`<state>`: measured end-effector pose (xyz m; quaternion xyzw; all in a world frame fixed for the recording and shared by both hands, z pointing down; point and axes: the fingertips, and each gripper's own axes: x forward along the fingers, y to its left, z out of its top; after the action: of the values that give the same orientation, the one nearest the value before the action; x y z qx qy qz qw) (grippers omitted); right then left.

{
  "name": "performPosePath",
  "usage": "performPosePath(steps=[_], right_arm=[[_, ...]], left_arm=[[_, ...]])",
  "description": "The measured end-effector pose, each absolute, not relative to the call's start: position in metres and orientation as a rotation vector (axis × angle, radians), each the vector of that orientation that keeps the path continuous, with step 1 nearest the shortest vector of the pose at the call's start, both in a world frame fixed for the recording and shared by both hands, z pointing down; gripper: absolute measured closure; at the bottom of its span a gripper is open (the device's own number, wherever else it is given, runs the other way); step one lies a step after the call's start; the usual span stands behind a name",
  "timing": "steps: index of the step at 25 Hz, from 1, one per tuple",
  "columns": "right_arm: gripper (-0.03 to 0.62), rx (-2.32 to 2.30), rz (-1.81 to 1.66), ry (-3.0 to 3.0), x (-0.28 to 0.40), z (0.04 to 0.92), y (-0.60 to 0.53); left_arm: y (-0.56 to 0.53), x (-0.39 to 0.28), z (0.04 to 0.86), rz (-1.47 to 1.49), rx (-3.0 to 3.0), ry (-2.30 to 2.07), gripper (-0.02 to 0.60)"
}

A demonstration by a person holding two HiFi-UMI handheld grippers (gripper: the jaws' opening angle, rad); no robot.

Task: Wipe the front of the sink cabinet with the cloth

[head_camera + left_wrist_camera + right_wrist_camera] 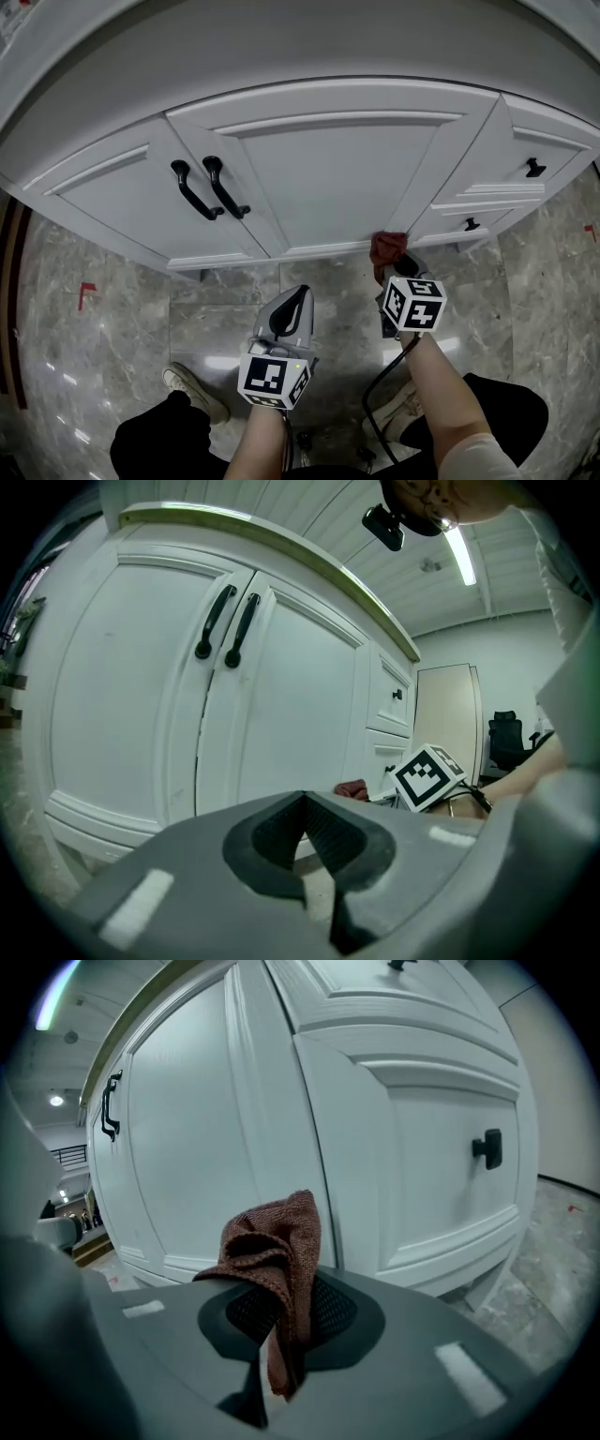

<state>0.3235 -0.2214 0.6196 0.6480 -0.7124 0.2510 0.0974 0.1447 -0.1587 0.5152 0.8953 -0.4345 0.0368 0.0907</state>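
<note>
The white sink cabinet (319,169) curves across the head view, with two doors carrying black handles (211,187) and drawers at the right. My right gripper (398,272) is shut on a reddish-brown cloth (387,248), which sits low against the bottom rail of the right door. In the right gripper view the cloth (272,1260) bunches up out of the closed jaws, close to the door (187,1147). My left gripper (289,314) hangs back from the cabinet (141,696), shut with nothing in it.
Grey marble floor tiles (225,309) lie below the cabinet. Drawers with small black knobs (534,169) are at the right. A person's shoes (192,389) stand near the bottom. A black cable (375,394) trails from the right gripper. Red tape marks (84,295) are on the floor.
</note>
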Motion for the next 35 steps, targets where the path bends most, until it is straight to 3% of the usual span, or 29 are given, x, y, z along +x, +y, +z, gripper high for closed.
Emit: performPosePath(steps=[10, 24, 35], right_arm=[[0.514, 2.028, 0.81, -2.047, 0.339, 0.605, -0.202], [0.514, 1.888, 0.495, -2.439, 0.175, 0.453, -0.124], [0.514, 1.884, 0.262, -2.498, 0.112, 0.374, 0.034]], left_arm=[[-0.149, 0.15, 0.499, 0.132, 2.707, -1.247, 0.58], [-0.086, 0.033, 0.37, -0.118, 2.799, -1.486, 0.581], [0.061, -0.027, 0.303, -0.255, 2.832, -1.565, 0.58]])
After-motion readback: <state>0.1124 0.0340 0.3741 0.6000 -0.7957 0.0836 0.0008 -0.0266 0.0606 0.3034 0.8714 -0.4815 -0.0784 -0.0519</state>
